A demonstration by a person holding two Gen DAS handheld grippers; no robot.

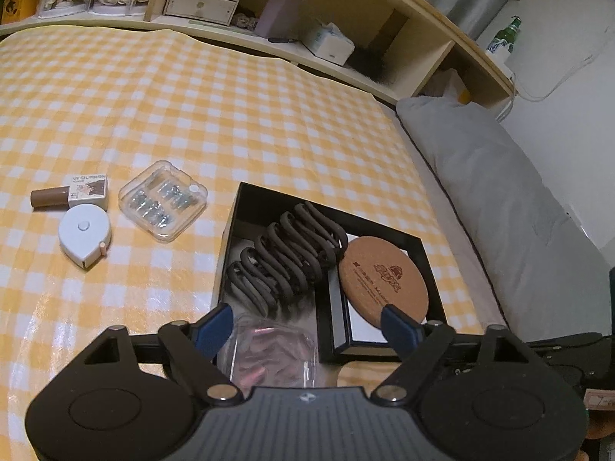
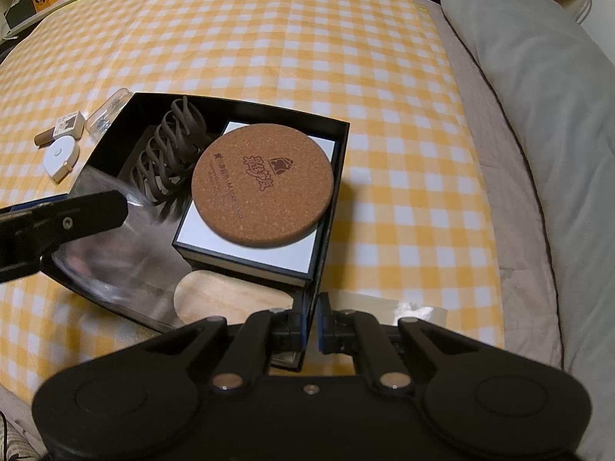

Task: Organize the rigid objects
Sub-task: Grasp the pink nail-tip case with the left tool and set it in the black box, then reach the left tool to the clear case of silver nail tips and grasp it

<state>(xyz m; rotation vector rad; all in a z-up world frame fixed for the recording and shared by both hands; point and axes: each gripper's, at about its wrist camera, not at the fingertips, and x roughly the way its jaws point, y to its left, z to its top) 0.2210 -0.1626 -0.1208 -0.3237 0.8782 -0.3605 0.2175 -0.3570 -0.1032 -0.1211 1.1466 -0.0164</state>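
Black open box (image 1: 432,265) sits on the yellow-checked bed cover (image 1: 230,115), near the cover's right edge, beside the grey pillow (image 1: 480,161).

Inside the box: brown hair claw clip (image 1: 286,257) on the left, cork coaster (image 1: 382,280) lying flat on a white-topped inner box (image 2: 200,230) on the right. Wooden disc (image 2: 226,301) lies at the near end of the box, partly under the inner box.

Left hand-held gripper (image 1: 309,324): jaws spread wide, gripping nothing. A clear plastic case with pink contents (image 1: 275,357) lies between its fingers at the box's near-left corner; contact can't be judged. Coaster is just beyond its right fingertip (image 1: 396,324).

Right hand-held gripper (image 2: 312,326): clenched on the near-right wall of the black box, wall pinched between the blue pads (image 2: 324,324). Coaster and inner box lie just ahead of it and to its left.

Outside the box, toward the cover's left side:
- clear case of small parts (image 1: 163,199), nearest the box
- white tape measure (image 1: 84,236)
- gel polish bottle (image 1: 50,196), lying down and touching its small carton (image 1: 89,192)

All three are well apart from both grippers.
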